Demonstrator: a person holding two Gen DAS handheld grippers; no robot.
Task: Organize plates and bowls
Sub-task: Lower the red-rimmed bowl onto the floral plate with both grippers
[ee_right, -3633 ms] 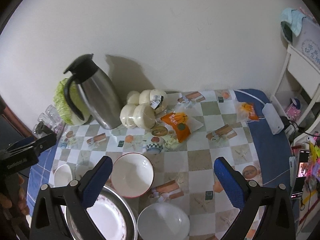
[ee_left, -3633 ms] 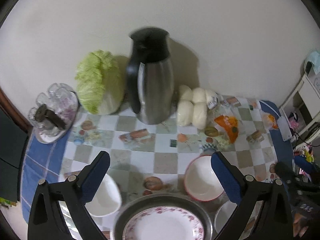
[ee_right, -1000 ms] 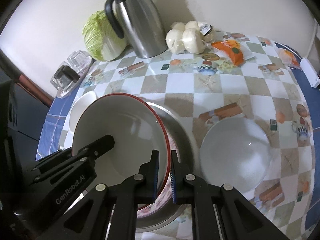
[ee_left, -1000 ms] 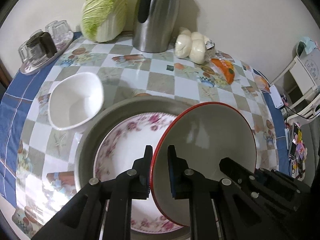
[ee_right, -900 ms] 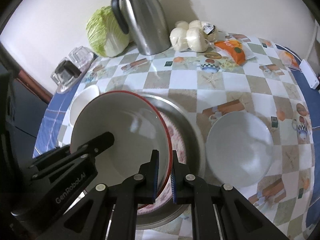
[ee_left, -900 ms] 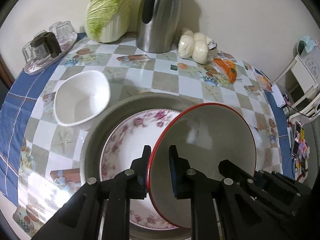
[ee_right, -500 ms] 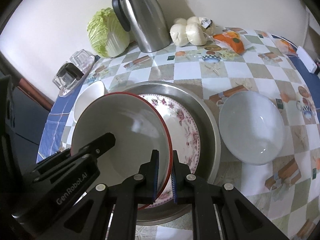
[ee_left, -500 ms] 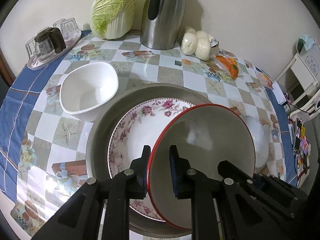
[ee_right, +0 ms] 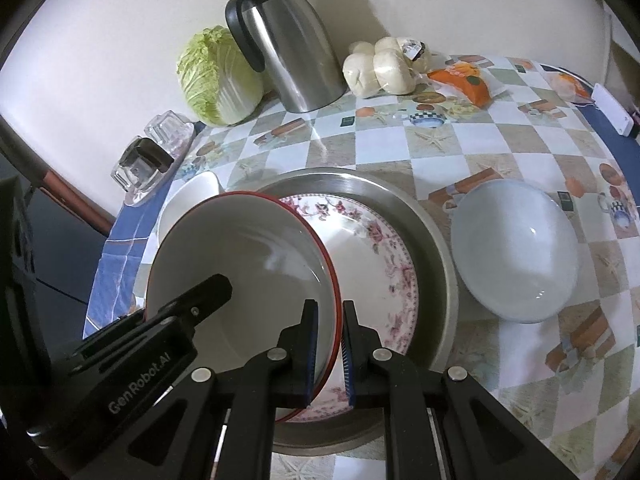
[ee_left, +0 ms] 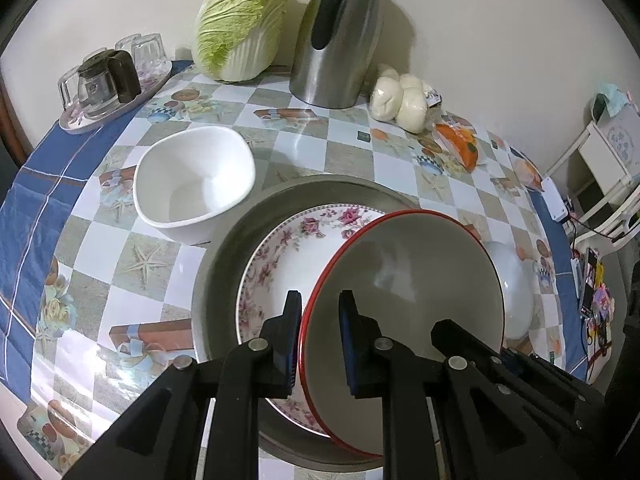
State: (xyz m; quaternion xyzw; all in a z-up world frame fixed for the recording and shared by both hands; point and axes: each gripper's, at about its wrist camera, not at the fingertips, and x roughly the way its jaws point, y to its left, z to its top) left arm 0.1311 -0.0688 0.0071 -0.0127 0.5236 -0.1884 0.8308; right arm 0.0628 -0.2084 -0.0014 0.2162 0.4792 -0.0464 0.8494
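Note:
A red-rimmed bowl is held by both grippers over a floral plate that lies in a round metal tray. My left gripper is shut on the bowl's left rim. My right gripper is shut on its right rim. The bowl sits low over the plate, tilted; contact cannot be told. A white squarish bowl stands left of the tray. A pale round bowl stands to its right.
A steel jug, a cabbage, white buns and orange packets stand at the back by the wall. A tray of glasses is at the back left. The table's front edge is near.
Both grippers have carried the red-rimmed bowl lower and closer over the floral plate in the metal tray. They stay shut on its rim. At the earliest frames both were open and empty.

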